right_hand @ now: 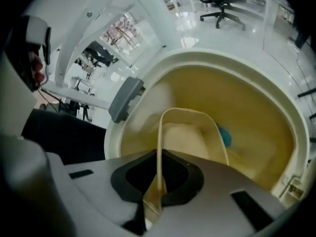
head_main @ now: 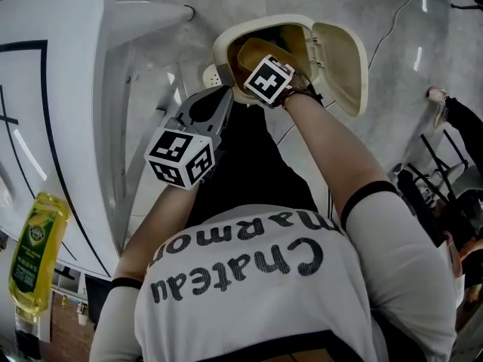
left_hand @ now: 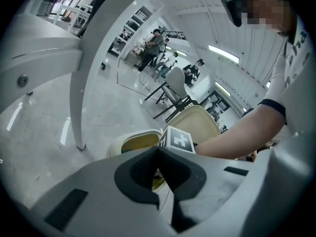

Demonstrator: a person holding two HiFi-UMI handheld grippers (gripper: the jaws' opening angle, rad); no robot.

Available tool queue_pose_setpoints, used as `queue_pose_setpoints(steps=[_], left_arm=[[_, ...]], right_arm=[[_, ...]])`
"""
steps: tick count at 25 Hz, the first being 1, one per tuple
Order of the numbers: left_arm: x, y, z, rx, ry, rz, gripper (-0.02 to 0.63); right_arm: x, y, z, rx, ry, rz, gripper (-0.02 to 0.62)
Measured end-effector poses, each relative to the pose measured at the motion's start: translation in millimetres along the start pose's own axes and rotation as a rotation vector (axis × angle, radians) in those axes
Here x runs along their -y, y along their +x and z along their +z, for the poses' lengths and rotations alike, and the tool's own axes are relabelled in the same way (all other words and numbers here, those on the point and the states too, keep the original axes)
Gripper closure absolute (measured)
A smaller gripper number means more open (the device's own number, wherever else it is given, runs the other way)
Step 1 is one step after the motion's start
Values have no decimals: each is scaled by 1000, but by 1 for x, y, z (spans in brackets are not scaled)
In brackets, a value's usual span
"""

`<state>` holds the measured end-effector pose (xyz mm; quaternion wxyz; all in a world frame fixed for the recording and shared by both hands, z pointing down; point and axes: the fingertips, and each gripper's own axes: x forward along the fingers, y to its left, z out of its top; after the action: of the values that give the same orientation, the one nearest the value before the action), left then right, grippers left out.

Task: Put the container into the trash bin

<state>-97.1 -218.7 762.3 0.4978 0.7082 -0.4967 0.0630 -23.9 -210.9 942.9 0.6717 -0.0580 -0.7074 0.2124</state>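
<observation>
Closed left gripper (left_hand: 158, 152) faces open trash bin (left_hand: 118, 143).

At my lower left a yellow bottle (head_main: 34, 251) with a green label shows beside the white desk (head_main: 68, 89). A cable (head_main: 400, 13) trails over the grey floor (head_main: 392, 111). Far off, people (left_hand: 154, 43) stand near chairs (left_hand: 177, 83). A black office chair (right_hand: 220, 6) stands on glossy floor.

Bright, even light comes from the ceiling light strips (left_hand: 223, 53), and it glares in white streaks off the glossy floor (left_hand: 66, 132). Both my gripper views bulge like a fisheye with black corners, whatever sits closest to the lens goes soft, and the trash bin (right_hand: 256, 117) glows yellow inside.
</observation>
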Motion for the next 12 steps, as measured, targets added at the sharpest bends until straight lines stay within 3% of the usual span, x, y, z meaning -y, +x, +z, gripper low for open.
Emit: queue_pose_setpoints(steps=[6, 12], left_arm=[[-8, 0, 0, 9, 22, 13, 583], [-12, -1, 0, 21, 25, 22, 583]], right_arm=[[0, 16, -9, -58, -160, -30, 565], [12, 24, -14, -71, -195, -51, 563]])
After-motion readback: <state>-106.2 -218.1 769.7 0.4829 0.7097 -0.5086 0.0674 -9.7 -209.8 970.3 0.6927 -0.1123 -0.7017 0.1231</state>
